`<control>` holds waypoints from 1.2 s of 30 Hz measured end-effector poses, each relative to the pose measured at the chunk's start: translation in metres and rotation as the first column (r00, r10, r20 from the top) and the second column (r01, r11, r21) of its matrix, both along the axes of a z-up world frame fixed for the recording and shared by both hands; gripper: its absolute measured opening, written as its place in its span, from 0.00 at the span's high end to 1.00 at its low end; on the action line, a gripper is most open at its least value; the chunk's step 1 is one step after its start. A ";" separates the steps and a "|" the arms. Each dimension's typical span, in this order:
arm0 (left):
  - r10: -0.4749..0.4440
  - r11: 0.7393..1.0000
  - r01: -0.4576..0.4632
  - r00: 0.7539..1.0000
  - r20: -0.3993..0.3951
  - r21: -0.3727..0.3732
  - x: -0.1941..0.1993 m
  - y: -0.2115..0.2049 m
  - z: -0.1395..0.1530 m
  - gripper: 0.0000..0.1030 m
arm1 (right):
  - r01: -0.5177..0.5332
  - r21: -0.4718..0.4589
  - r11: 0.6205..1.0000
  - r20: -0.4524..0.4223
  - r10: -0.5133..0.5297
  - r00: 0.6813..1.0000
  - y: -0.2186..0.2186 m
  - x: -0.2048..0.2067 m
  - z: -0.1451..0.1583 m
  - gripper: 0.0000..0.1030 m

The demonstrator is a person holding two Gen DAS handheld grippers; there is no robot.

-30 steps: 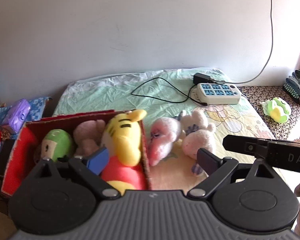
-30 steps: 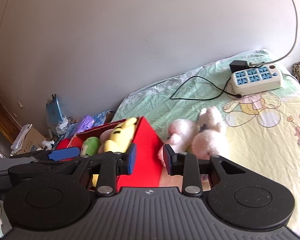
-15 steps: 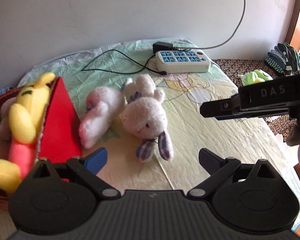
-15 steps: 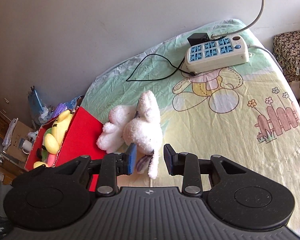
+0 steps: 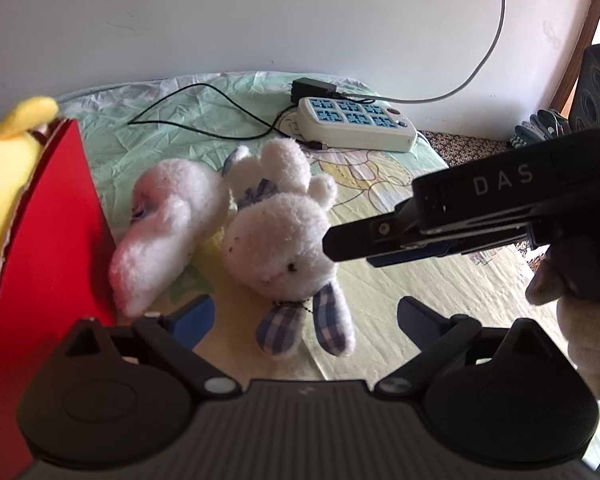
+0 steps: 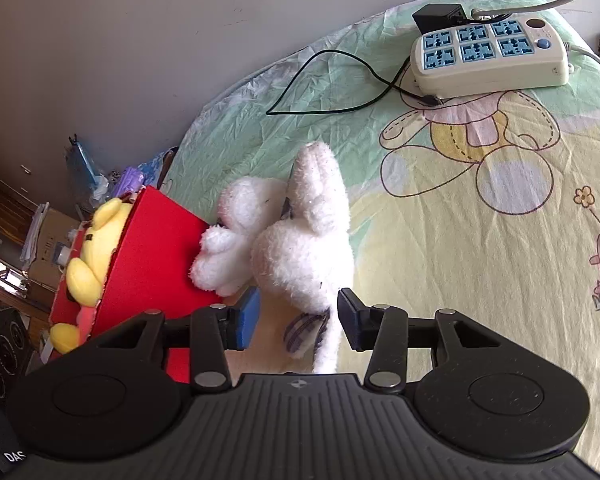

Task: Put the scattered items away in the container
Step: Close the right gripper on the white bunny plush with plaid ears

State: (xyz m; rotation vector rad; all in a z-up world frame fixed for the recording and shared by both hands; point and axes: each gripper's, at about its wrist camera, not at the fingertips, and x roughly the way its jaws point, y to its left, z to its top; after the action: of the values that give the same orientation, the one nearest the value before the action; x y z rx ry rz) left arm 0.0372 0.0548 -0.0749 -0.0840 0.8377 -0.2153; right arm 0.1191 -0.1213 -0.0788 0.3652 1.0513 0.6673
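A white plush rabbit with checked ears (image 5: 280, 240) (image 6: 304, 256) lies on the bed sheet (image 6: 480, 264) beside a second white-pink plush (image 5: 164, 232) (image 6: 236, 232) that touches the red box (image 5: 44, 272) (image 6: 152, 264). The box holds a yellow plush (image 5: 8, 160) (image 6: 92, 252). My left gripper (image 5: 306, 316) is open, just short of the rabbit's ears. My right gripper (image 6: 296, 312) is open with its fingers either side of the rabbit's head; in the left wrist view it (image 5: 340, 240) hovers at the rabbit's right.
A white power strip (image 5: 352, 128) (image 6: 488, 56) with a black adapter and thin black cable (image 6: 332, 92) lies at the back of the bed by the wall. Clutter and a speaker (image 6: 4, 360) stand left of the box.
Both grippers have swung away from the box toward the white rabbit and moved closer. The right gripper has opened wider and now straddles the rabbit's head.
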 end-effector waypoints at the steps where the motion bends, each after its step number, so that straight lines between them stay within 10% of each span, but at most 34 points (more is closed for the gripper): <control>1: -0.008 1.000 0.008 1.000 -0.005 0.002 0.003 0.000 -0.002 0.05 | 0.008 0.004 1.000 0.002 -0.008 1.000 -0.001 0.003 0.001 0.55; 9: -0.055 0.997 0.052 0.998 -0.032 -0.062 0.005 -0.013 -0.010 0.05 | 0.037 -0.051 0.998 0.132 -0.030 0.991 0.018 0.055 0.036 0.55; 16: -0.136 0.984 0.134 0.991 -0.006 -0.121 0.003 -0.032 -0.003 0.05 | 0.023 -0.066 0.998 0.069 -0.018 0.997 0.046 0.092 0.012 0.59; 18: -0.159 0.978 0.154 0.987 -0.024 -0.141 0.008 -0.040 -0.007 0.05 | 0.023 -0.083 0.996 0.043 -0.020 0.999 0.049 0.095 0.005 0.77; 36: -0.192 0.970 0.174 0.977 -0.096 -0.168 -0.001 -0.019 -0.022 0.05 | 0.208 -0.032 0.978 -0.181 -0.211 0.961 -0.074 -0.007 -0.029 0.85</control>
State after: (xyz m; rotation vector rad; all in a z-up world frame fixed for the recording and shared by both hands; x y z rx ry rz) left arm 0.0361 0.0355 -0.0969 -0.1691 0.9398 -0.4554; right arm 0.1123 -0.1948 -0.1082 0.5273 1.1720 0.4427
